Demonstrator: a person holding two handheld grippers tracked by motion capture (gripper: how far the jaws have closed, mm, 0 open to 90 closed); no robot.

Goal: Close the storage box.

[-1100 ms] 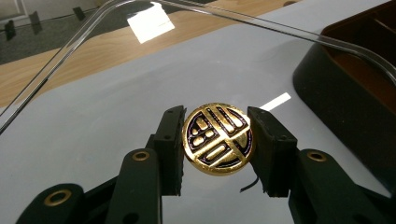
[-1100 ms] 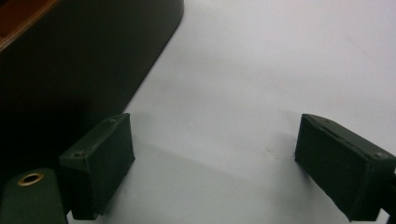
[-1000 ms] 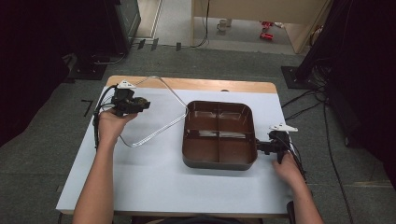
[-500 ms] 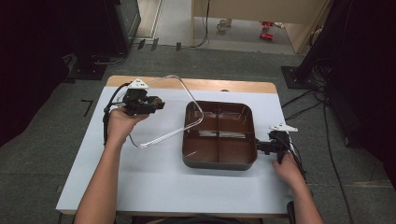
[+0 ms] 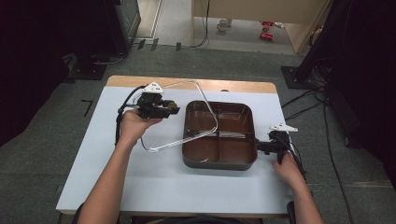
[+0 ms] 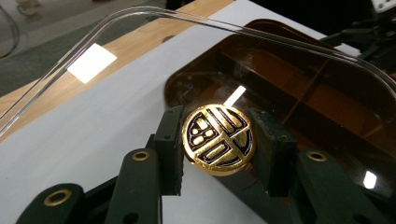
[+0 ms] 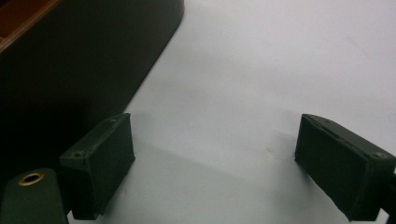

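A dark brown tray (image 5: 219,161) divided into compartments sits on the white table (image 5: 140,177). My left gripper (image 5: 171,108) is shut on the round gold knob (image 6: 218,133) of a clear lid (image 5: 180,120). The lid hangs tilted, and its far corner reaches over the tray's left part. In the left gripper view the lid's rim (image 6: 140,13) arcs above the tray (image 6: 327,93). My right gripper (image 5: 258,146) rests open by the tray's right wall (image 7: 70,60). Only bare table lies between its fingers (image 7: 100,163).
A strip of wooden table edge (image 5: 243,86) runs along the far side. Dark equipment and cables stand on the floor to the left and right. White table surface (image 5: 159,186) stretches in front of the tray.
The left hand has carried the clear lid to the right, from beside the tray to partly over its left side. The right gripper has stayed where it was.
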